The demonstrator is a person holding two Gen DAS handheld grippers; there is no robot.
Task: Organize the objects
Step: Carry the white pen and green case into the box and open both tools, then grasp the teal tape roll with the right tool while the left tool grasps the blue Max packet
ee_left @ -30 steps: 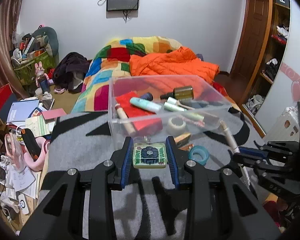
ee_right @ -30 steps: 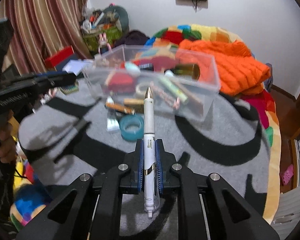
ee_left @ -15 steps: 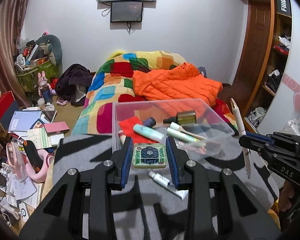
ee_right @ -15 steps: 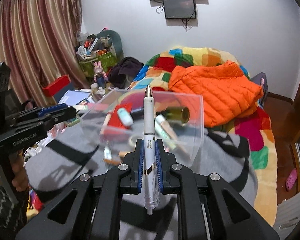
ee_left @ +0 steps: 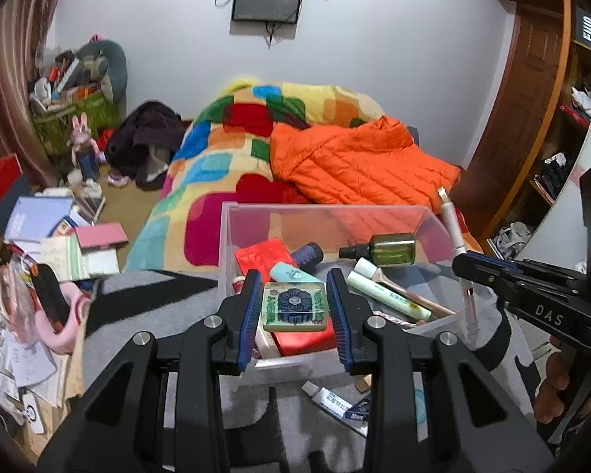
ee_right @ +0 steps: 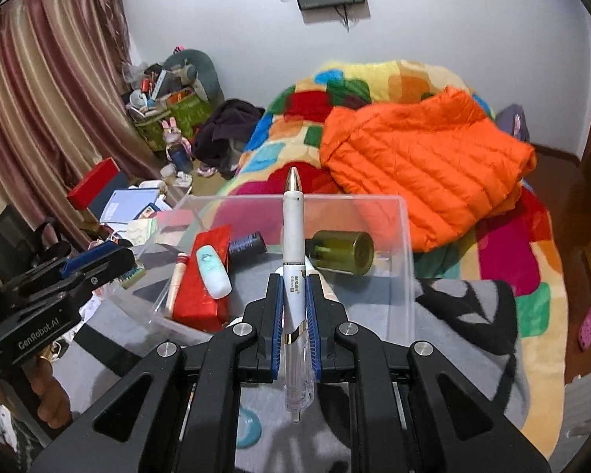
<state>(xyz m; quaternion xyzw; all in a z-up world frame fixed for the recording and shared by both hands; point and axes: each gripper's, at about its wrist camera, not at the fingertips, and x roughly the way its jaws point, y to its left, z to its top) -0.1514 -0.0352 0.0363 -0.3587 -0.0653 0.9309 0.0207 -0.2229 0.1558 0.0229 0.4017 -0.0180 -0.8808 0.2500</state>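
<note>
My left gripper [ee_left: 294, 307] is shut on a small green square tin with a dark blue flower print [ee_left: 294, 306], held over the near left part of the clear plastic box [ee_left: 335, 213]. My right gripper [ee_right: 294, 307] is shut on a white pen with a gold tip [ee_right: 293, 236], held upright over the box's [ee_right: 407, 236] near edge. The pen also shows in the left wrist view [ee_left: 453, 236] at the box's right wall. The box holds a green glass bottle [ee_right: 342, 252], a red pouch [ee_right: 201, 276], tubes and a pale blue tube [ee_right: 212, 272].
The box stands on a grey and black blanket [ee_right: 465, 315]. A white tube [ee_left: 335, 402] and a roll of teal tape [ee_right: 248, 429] lie in front of the box. An orange jacket [ee_right: 421, 165] lies on the coloured bedspread behind. Clutter covers the floor at left [ee_left: 59, 236].
Both grippers have risen and moved forward over the box. The tin was in front of the box a second ago and is now above its near side. The pen has moved to the box's edge.
</note>
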